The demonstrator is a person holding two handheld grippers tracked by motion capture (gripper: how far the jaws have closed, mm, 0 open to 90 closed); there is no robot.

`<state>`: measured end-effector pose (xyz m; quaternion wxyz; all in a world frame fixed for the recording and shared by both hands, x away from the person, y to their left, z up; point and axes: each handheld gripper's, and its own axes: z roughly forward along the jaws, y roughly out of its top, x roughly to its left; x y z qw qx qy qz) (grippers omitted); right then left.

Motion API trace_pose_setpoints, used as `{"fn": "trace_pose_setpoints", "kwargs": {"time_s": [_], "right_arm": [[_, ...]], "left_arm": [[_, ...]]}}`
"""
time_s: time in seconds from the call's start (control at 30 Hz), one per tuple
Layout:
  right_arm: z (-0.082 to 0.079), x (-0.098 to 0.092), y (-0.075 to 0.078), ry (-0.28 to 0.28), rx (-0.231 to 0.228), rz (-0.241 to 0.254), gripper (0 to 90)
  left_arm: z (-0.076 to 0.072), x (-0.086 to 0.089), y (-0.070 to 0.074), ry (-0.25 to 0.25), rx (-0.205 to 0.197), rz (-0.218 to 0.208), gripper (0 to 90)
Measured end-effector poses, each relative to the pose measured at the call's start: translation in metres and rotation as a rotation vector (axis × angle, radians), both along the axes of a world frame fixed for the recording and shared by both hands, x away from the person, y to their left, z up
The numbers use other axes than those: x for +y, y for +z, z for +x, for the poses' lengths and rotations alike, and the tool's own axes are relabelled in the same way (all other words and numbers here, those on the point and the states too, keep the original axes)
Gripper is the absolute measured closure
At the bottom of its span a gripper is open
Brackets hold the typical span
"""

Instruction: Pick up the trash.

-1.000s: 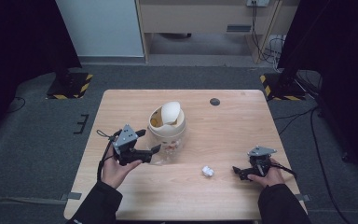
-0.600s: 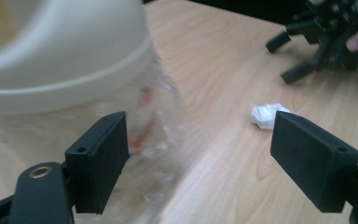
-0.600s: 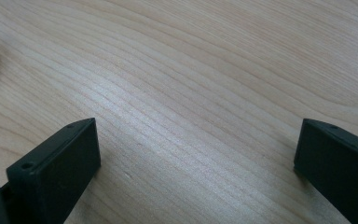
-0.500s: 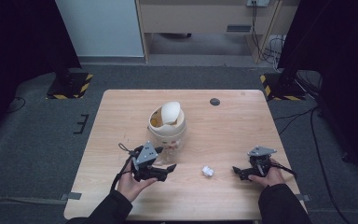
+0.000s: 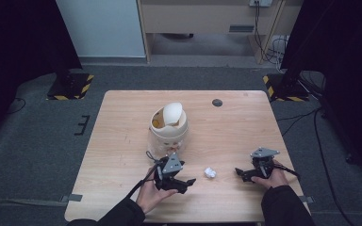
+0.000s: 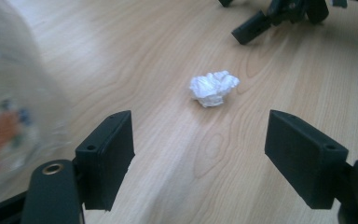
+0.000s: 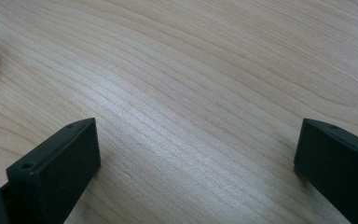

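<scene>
A: Wood table [image 5: 122, 141], dark floor around. Paper wad [image 5: 210, 172] is seen lower centre, untouched.
B: Left gripper [image 5: 188, 183] is aimed at it, jaws apart though just narrowing, nothing between. Right gripper [image 5: 239, 173] is parked, gaping, empty. Approach step; next, wad must be straddled, then pinched.

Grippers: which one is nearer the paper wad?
The left gripper. Its open jaws point at the paper wad just ahead, with bare table between. The right gripper sits farther off on the wad's other side.

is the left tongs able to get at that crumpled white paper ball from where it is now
Probably yes. The left tongs stand open, having just narrowed a little, with the paper ball straight ahead on bare table. Nothing lies between; the jar sits off to one side.
</scene>
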<state>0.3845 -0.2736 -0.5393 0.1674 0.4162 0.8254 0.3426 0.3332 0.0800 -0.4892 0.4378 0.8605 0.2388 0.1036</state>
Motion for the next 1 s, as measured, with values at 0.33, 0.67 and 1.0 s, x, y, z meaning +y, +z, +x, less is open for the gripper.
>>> {"fn": "trace_pose_setpoints", "kwargs": {"time_s": [0.33,0.67,1.0], "right_arm": [[0.000,0.000,0.000,0.000,0.000,0.001,0.5],[0.000,0.000,0.000,0.000,0.000,0.000,0.5],[0.000,0.000,0.000,0.000,0.000,0.000,0.5]], "left_arm": [[0.007,-0.027,-0.009,0.014,0.033,-0.022,29.4],[0.016,-0.057,-0.019,0.039,0.067,-0.006,33.1],[0.023,-0.073,-0.026,0.053,0.079,0.027,34.0]]}}
